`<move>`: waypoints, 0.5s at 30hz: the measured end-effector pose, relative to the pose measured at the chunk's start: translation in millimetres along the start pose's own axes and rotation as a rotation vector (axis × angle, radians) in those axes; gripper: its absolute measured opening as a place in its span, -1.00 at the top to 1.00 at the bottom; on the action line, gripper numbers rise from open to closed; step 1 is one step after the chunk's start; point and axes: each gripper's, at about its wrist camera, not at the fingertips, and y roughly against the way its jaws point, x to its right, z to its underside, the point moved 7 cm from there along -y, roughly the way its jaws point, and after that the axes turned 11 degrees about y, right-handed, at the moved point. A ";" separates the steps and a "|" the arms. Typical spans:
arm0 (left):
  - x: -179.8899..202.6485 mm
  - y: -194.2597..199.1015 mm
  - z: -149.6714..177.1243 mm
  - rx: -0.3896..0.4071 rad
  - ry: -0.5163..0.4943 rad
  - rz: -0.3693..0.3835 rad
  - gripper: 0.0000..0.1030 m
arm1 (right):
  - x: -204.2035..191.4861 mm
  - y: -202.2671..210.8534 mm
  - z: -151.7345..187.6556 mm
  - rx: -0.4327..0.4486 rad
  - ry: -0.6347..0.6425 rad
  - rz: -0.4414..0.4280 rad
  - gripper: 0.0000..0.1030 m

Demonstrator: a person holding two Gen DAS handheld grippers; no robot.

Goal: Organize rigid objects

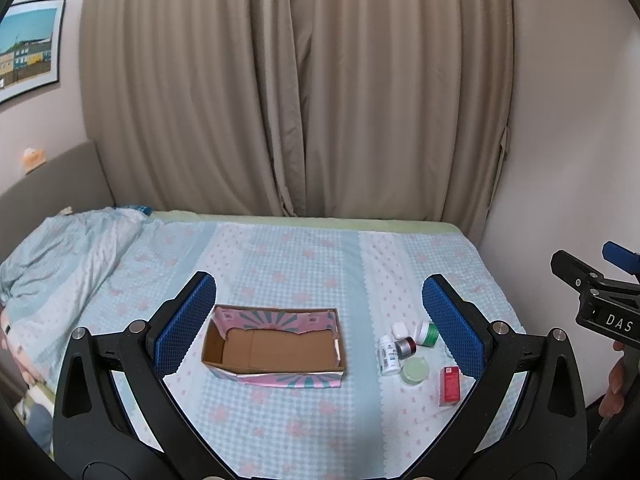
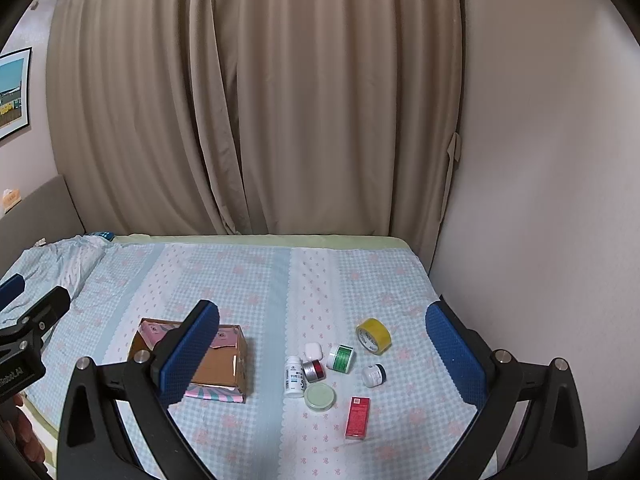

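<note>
A cardboard box (image 1: 274,346) with a pink and teal printed outside and a plain brown inside sits open-topped on the bed (image 1: 280,256), its far flap torn along the edge. Seen from the left gripper (image 1: 318,322), the box lies ahead and low between the two blue fingers, nearer the left one.

To the right of the box is a loose cluster of small items, ahead of the right gripper (image 2: 322,350) between its fingers. There is a white pill bottle (image 2: 294,376) lying beside a small silver and red jar (image 2: 313,371), with a white earbud case (image 2: 313,349) just behind them. A white jar with a green label (image 2: 341,358) lies on its side next to those. A pale green round tin (image 2: 319,397) sits nearest the camera, and a red carton (image 2: 357,417) lies flat to its right. A small white jar with a dark lid (image 2: 374,375) lies further right, and a roll of yellow tape (image 2: 373,336) stands on edge behind it.

Both grippers hover above the bed with their fingers spread wide and nothing between them. The left one is level with the box; the right one is level with the cluster.
</note>
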 end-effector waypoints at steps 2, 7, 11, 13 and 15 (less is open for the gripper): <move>-0.3 0.5 0.0 0.000 0.001 0.003 -0.99 | 0.3 -1.5 -0.3 -0.007 0.000 -0.002 -0.99; 0.4 -0.6 -0.3 -0.005 0.002 0.017 -0.99 | 1.9 -2.1 -1.2 -0.008 -0.005 -0.008 -0.99; 1.0 -1.8 -0.2 -0.007 0.002 0.021 -0.99 | 1.8 -2.7 0.6 -0.008 -0.005 -0.011 -0.99; 1.7 -2.1 0.5 -0.010 0.003 0.023 -0.99 | 1.9 -2.2 1.5 -0.008 -0.003 -0.011 -0.99; 3.7 -3.6 1.7 -0.013 0.001 0.024 -0.99 | 1.9 -2.3 1.4 -0.007 -0.004 -0.011 -0.99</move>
